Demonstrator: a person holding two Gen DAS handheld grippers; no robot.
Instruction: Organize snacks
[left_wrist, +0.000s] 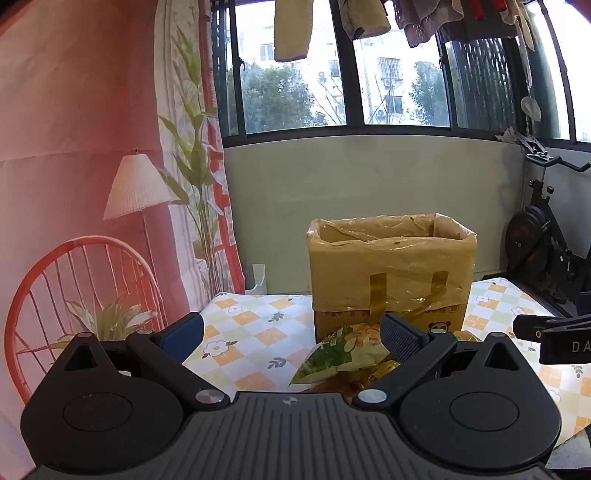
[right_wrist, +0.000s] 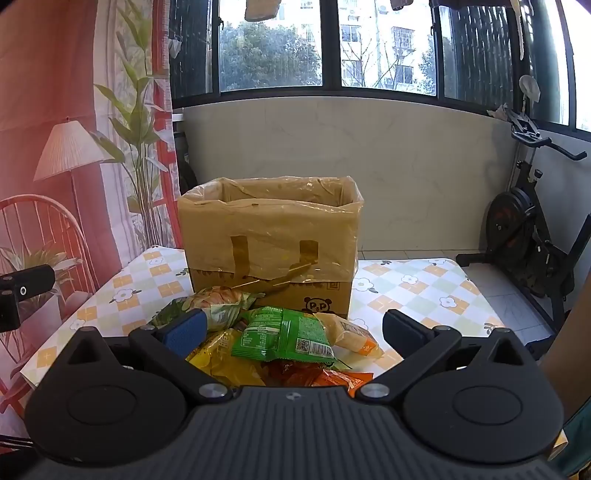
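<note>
Both sets of jaws were spread wide, nothing between the pads. My right gripper hung over the snack pile, my left gripper sat off to the pile's left side, with only its right finger over the packets.

The pile lay on the checked tablecloth, just in front of the cardboard box, touching or nearly touching its front face. The box stood upright, top open, lined with clear plastic film.

Handling, my read: all sealed foil or film packets, light, soft, crinkly, probably slick. Contents likely crushable, so light squeeze only.

The green packet was on top, flat, barcode up, so the easiest first pick. I judged it best to pinch it across a crimped end seam or a short edge, not the puffed middle. The pale packet beside it lay partly under it. The leafy-print bag sat at the rear left, bulkier, so take it by the top seam.

Risk I saw: packets overlapped, so a pinch could drag a neighbour.
</note>
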